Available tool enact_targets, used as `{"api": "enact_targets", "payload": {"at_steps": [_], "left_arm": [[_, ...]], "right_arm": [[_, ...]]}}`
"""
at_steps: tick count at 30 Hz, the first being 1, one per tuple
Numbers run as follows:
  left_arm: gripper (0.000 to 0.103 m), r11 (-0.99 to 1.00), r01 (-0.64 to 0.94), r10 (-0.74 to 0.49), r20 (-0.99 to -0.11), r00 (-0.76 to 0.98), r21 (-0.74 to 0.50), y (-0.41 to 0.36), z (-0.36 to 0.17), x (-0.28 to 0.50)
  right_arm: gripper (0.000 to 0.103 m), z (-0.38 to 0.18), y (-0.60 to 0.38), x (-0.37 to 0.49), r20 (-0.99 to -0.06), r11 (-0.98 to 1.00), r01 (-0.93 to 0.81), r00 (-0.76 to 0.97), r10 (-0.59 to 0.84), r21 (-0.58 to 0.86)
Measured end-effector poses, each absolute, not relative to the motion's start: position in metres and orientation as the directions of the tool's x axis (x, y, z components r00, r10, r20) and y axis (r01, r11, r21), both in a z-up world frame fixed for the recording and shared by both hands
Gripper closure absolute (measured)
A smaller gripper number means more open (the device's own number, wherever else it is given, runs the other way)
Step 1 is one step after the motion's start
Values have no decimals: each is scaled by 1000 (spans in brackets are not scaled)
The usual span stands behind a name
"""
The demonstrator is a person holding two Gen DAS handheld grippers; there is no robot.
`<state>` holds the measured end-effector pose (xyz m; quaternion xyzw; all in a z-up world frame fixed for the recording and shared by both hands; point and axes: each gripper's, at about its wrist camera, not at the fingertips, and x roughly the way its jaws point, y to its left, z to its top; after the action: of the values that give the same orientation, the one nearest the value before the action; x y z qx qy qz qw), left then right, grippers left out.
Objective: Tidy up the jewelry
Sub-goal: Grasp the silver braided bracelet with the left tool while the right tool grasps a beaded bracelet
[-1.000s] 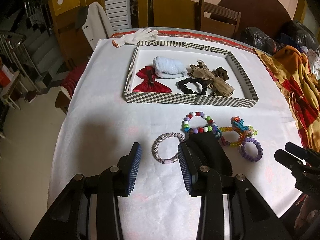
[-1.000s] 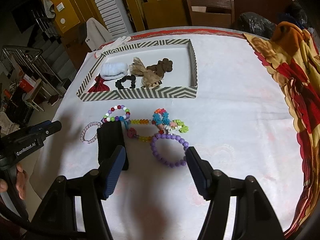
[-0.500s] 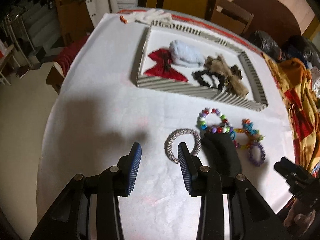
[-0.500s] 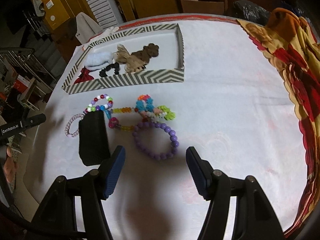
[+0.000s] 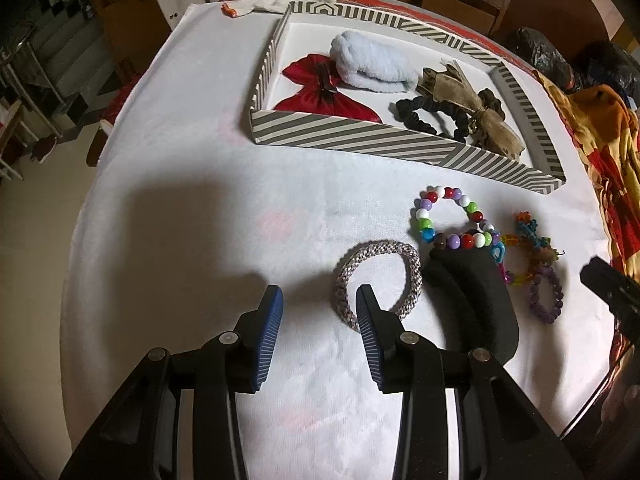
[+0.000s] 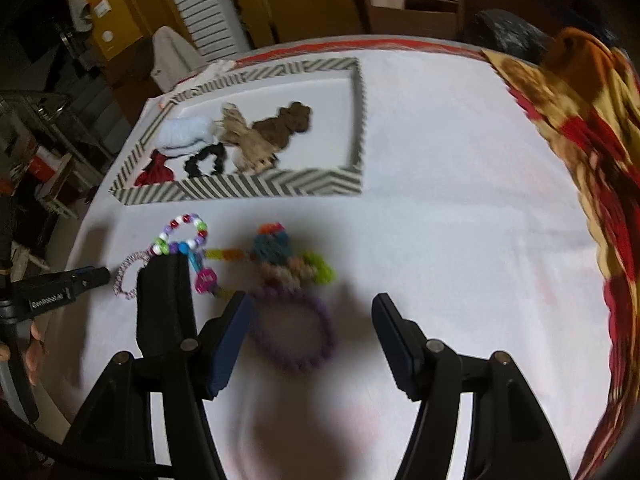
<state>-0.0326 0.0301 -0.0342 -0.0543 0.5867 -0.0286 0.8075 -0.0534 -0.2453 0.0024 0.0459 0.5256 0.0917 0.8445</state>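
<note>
Two claws hung over the white-clothed counter (image 5: 200, 208), both released and grasping nothing. The left claw (image 5: 318, 304) pointed steeply down with its jaws apart, the right-hand pad overlapping the near edge of the woven grey-pink bracelet (image 5: 378, 276) in the left wrist view, the other pad over bare cloth; the spacing looked meant to straddle one side of the ring, though whether a pad touched it could not be told. The right claw (image 6: 312, 320) stood wide open above the purple bead bracelet (image 6: 296, 336), which lay between its pads in a blurred view. Just beside the woven bracelet lay a black padded piece (image 5: 472, 300), with the multicoloured bead bracelet (image 5: 450, 220) touching its far end and a tangle of colourful charm bracelets (image 6: 280, 256) beyond. Farther off sat the striped tray (image 5: 360, 140), already holding a red bow (image 5: 320, 92), a pale blue scrunchie (image 5: 372, 64), a black scrunchie (image 5: 432, 114) and a brown bow (image 5: 476, 116), so the loose bracelets were probably bound there too.
</note>
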Motion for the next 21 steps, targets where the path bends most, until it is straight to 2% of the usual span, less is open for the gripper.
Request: {"api": "enact_targets", "payload": {"at_steps": [4,12,14,15,17,18,21], "left_arm": [[71,995,-4,-94,-948,305,-100,26,-39,-27],[71,998,21,-56,-955,292,-52,16,-48,-19],[73,998,27,-57,-953,299,-51,15,-48,-19],[87,998,30,-64,-951,304,-57,15,-48,-20],[99,997,43,-70,-950,304,-60,15,-48,-20],[100,997,44,-70,-950,306,-60,16,-47,-20],[100,996,27,-87,-943,320,-83,24,-40,-22]], "right_arm": [[45,-5,-231,-33,-883,968,-171,405,237,182],[45,-26,-211,-9,-921,965,-247,349,175,89],[57,-32,-213,-7,-923,961,-253,331,194,112],[82,-33,-214,-6,-922,959,-255,329,206,123],[88,-33,-218,-5,-913,959,-245,341,223,142],[91,-32,-220,-6,-910,958,-240,341,234,157],[91,-21,-226,-8,-891,952,-232,361,275,200]]}}
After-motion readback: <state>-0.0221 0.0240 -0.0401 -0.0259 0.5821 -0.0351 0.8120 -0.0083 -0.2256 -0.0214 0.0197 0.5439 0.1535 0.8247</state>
